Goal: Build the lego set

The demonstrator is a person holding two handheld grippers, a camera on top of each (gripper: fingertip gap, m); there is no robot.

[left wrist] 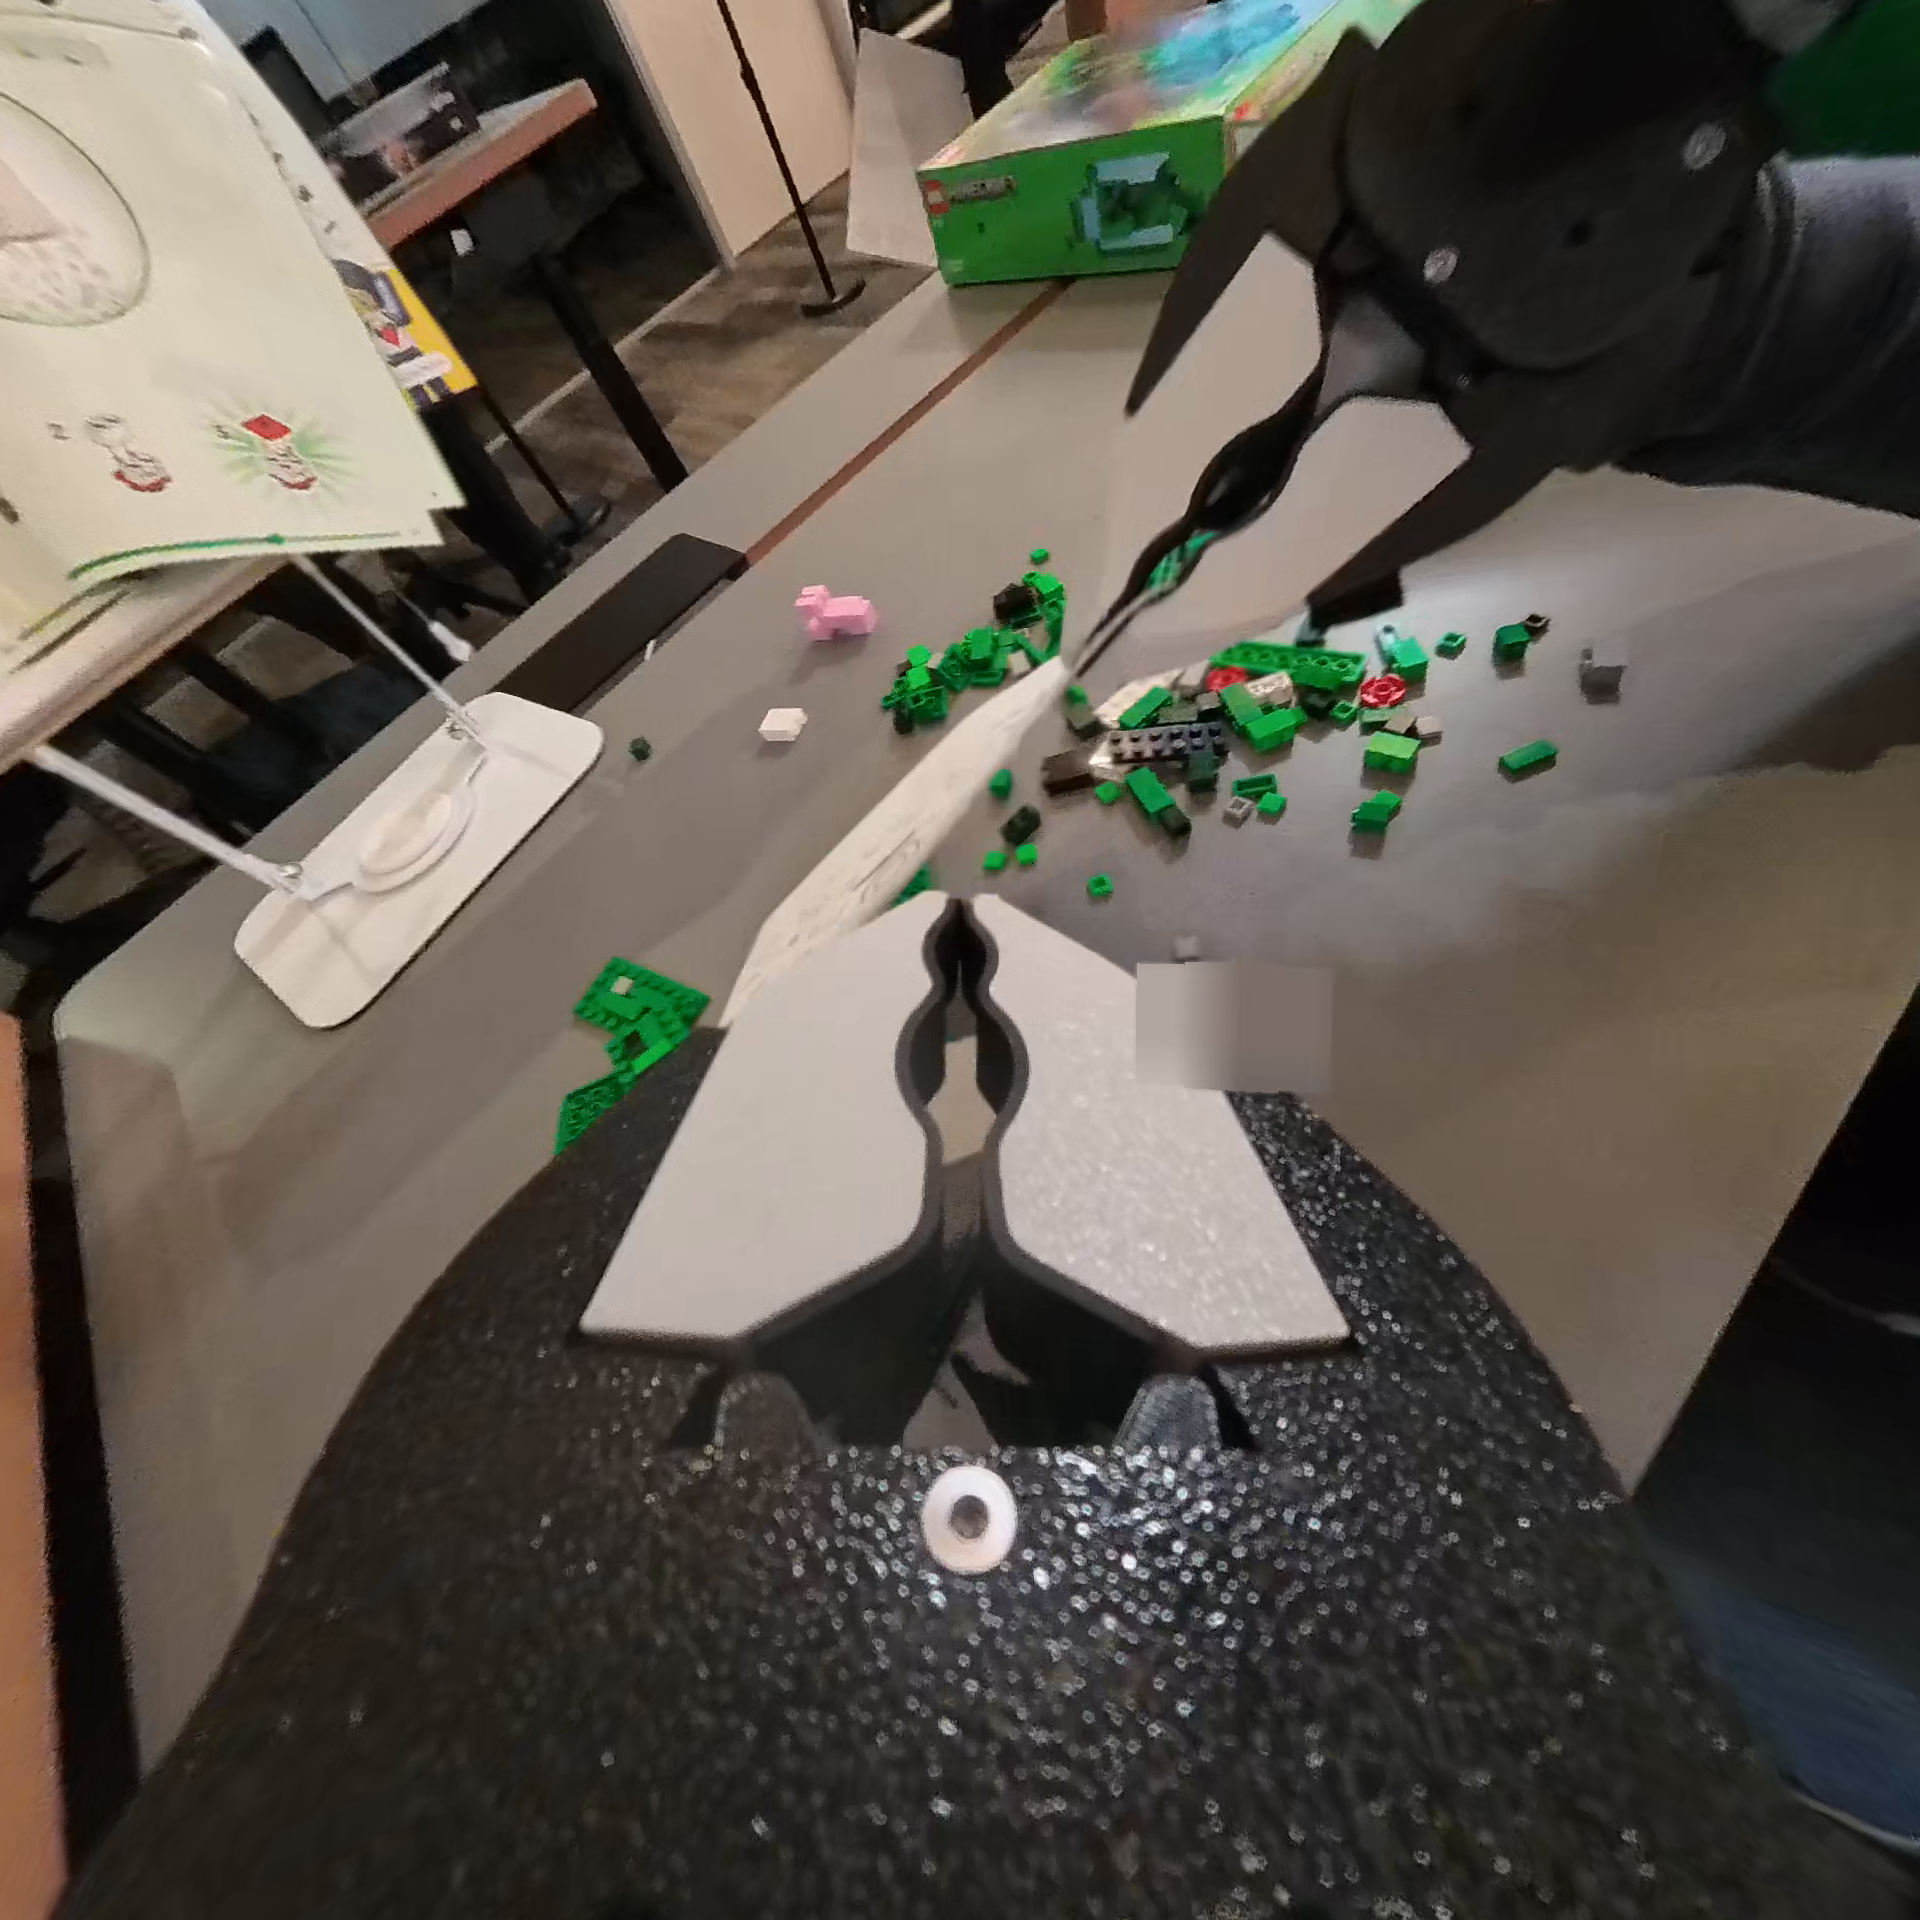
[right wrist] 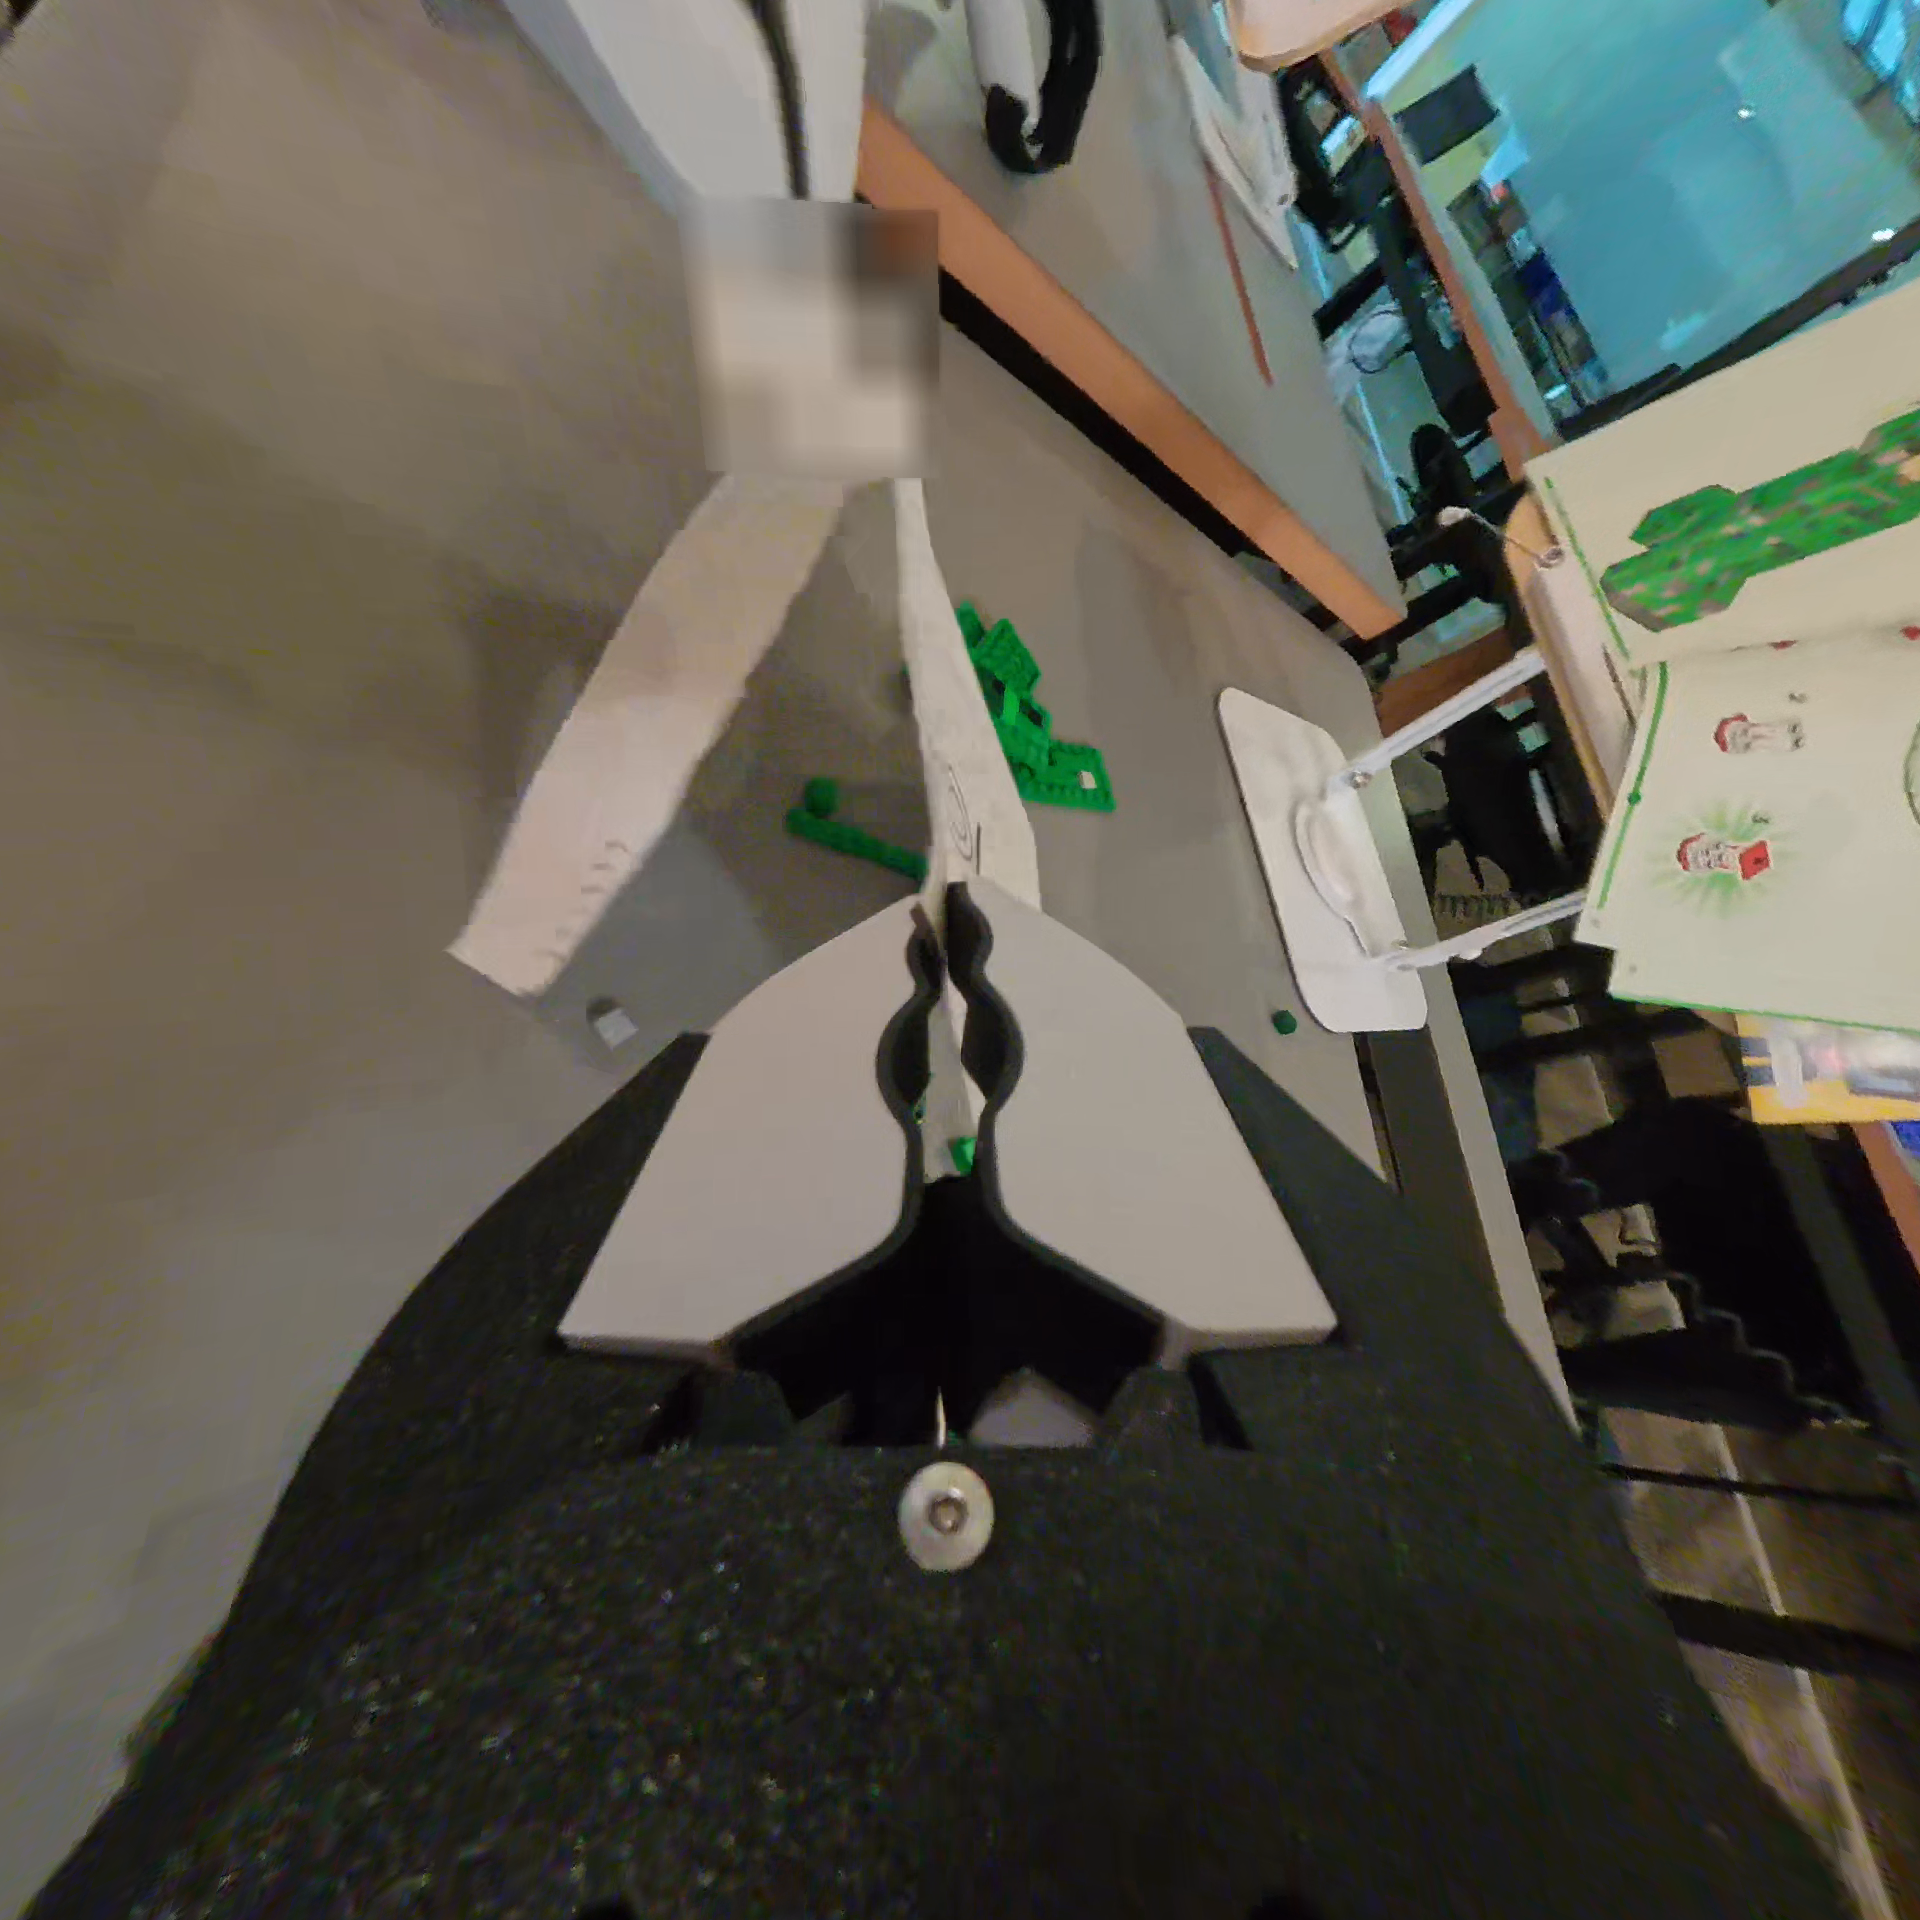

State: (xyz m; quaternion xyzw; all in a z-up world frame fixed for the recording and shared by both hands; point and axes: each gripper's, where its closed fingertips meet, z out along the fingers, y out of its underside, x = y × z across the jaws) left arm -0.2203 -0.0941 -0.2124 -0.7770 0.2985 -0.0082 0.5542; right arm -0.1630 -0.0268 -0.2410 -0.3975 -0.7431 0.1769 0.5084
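A white paper bag (left wrist: pixel 914 810) is stretched between my two grippers above the grey table (left wrist: pixel 1558 1039). My left gripper (left wrist: pixel 961 909) is shut on its near end. My right gripper (right wrist: pixel 945 899) is shut on the other end and also shows in the left wrist view (left wrist: pixel 1091 644), above the bricks. In the right wrist view the bag (right wrist: pixel 966 769) looks torn, with a second strip (right wrist: pixel 644 748) hanging loose. Several loose green and dark bricks (left wrist: pixel 1247 717) lie under the right gripper. Green plates (left wrist: pixel 634 1013) lie near my left gripper and also show in the right wrist view (right wrist: pixel 1039 727).
A pink pig figure (left wrist: pixel 831 613) and a white brick (left wrist: pixel 781 724) lie left of the pile. The instruction booklet (left wrist: pixel 187 312) stands on a white holder (left wrist: pixel 416 852) at the table's left edge. The green set box (left wrist: pixel 1081 197) lies at the far end. One gripper's finger ends stand about 10 centimetres off the other's.
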